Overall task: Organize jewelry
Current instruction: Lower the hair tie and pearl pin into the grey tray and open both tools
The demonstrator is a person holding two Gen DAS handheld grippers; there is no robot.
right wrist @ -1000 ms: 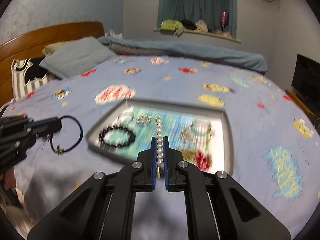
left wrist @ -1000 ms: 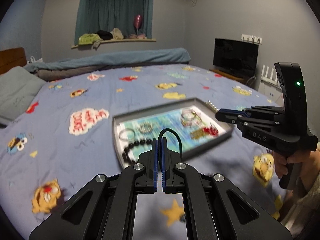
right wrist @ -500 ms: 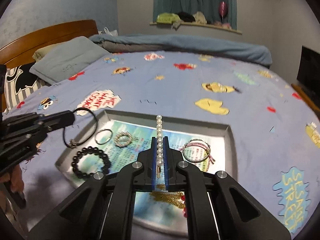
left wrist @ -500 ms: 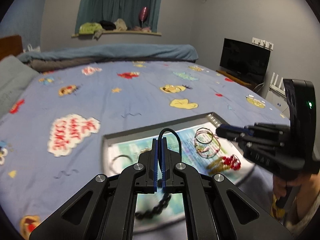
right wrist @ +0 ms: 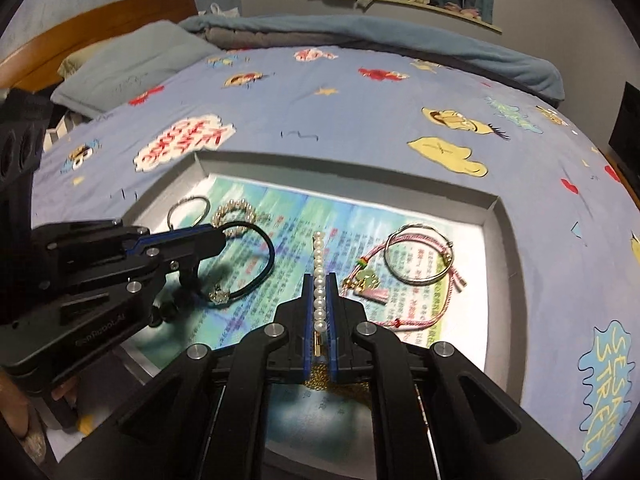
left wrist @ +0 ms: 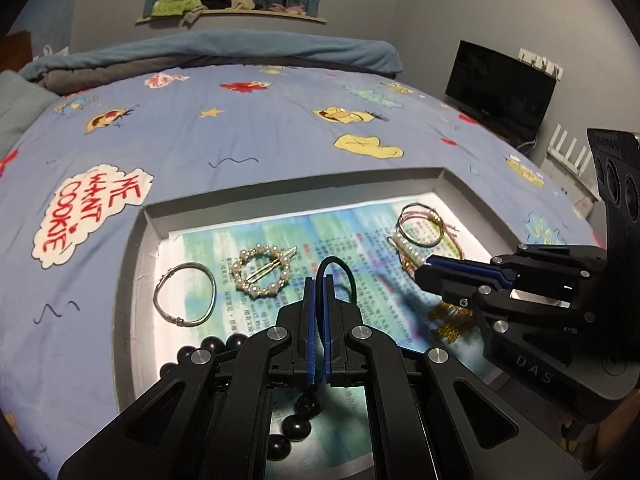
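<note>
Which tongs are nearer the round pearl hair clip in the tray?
Left. The left tongs, shut on a black hair tie, hover right beside the round pearl hair clip; the right tongs, gripping a pearl bar clip, sit mid-tray, farther away.

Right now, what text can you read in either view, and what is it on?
"ME WANT COOKIE": red letters on the white patch of the bedspread.
"SESAME STREET": yellow letters on the blue patch of the bedspread; its last letters run out of view.
"DAS": on the right hand-held gripper.
Left hand-held gripper: an embossed word, too blurred to read.
Printed sheet lining the tray: small print, too small to read.
</note>
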